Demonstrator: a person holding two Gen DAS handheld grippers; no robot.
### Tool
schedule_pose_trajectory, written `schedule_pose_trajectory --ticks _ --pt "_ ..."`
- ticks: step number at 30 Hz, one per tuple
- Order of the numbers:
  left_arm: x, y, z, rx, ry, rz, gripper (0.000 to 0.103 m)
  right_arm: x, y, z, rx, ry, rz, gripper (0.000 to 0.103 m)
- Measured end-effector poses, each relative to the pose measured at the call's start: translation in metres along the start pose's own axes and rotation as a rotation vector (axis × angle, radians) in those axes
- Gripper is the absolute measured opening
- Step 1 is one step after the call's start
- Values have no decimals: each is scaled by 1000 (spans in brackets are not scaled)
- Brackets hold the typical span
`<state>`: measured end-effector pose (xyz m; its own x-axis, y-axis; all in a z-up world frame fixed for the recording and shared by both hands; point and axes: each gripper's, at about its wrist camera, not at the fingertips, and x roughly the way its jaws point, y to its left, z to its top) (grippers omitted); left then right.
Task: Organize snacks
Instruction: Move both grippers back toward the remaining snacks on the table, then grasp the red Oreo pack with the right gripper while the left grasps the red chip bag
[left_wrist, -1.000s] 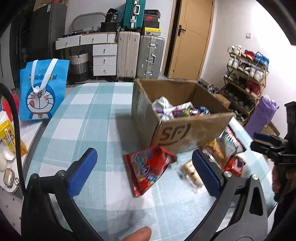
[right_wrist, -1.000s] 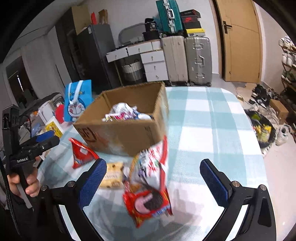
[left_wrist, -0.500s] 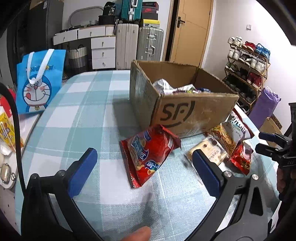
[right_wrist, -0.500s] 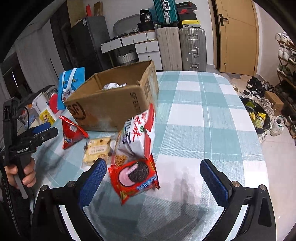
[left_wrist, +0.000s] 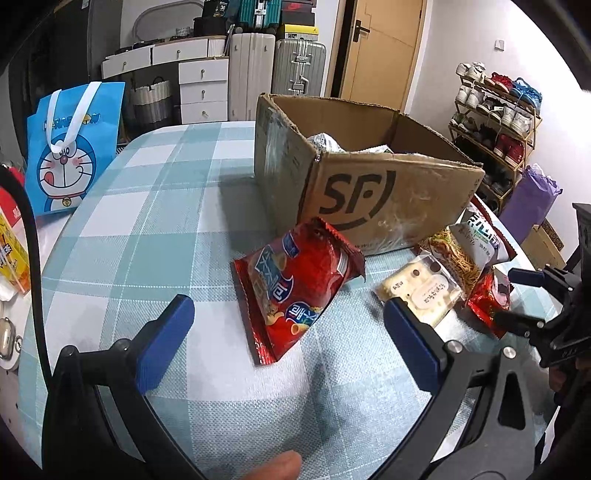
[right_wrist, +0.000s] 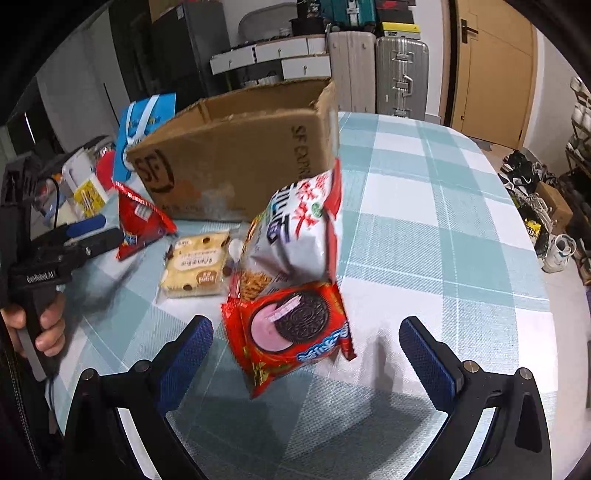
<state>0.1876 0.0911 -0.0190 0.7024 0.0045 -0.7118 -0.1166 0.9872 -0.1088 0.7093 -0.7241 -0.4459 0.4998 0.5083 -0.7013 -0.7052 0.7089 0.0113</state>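
1. Left gripper (left_wrist: 284, 325) hovers low over the checked tablecloth (left_wrist: 147, 229), its blue-padded fingers spread wide with nothing between them.
2. Far to the left of that view, a blue cartoon tote bag (left_wrist: 74, 147) stands upright at the table's edge.
3. Just ahead of the spread fingers lies a red chip bag (left_wrist: 295, 284), flat on the cloth, its top corner touching or nearly touching the front wall of the cardboard box (left_wrist: 391, 206).
4. That open box, printed "SF", sits on the table behind the loose snacks; a few wrappers show above its rim.
5. Right of the chip bag lies a pale cake packet (left_wrist: 421, 288), just beside the left gripper's right finger pad in the picture.
6. Further right, a white noodle bag (left_wrist: 476, 240) leans against the box corner, with a red Oreo packet (left_wrist: 487, 295) at its foot, touching it.
7. Right gripper (right_wrist: 306, 354) is also spread wide and holds nothing; the Oreo packet lies just ahead, between its pads, on the cloth.
8. From the right wrist camera, a hand (right_wrist: 48, 325) holds the left gripper's handle at the left edge.
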Motion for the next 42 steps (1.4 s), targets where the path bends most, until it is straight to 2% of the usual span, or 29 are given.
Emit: schedule_pose_trajectory --ticks 11,23,25,28,29,30,42 --pt "11 0 -4 -8 27 -12 102 13 18 -5 -57 34 -17 103" --pt "19 1 -6 -22 52 -30 102 19 18 -3 -77 38 -54 101" --pt "19 1 -6 -22 51 -29 102 20 20 -3 -89 43 -62 98" --pt "20 0 -6 -20 53 -31 102 21 21 -4 -96 45 -53 86" --pt "20 0 -6 -18 54 -32 102 20 21 -4 -98 40 -50 78" --pt "20 0 -7 -17 53 -34 102 19 21 -4 -100 37 -51 73" --pt "20 -3 -8 -20 54 -35 102 3 14 -7 -89 10 7 55"
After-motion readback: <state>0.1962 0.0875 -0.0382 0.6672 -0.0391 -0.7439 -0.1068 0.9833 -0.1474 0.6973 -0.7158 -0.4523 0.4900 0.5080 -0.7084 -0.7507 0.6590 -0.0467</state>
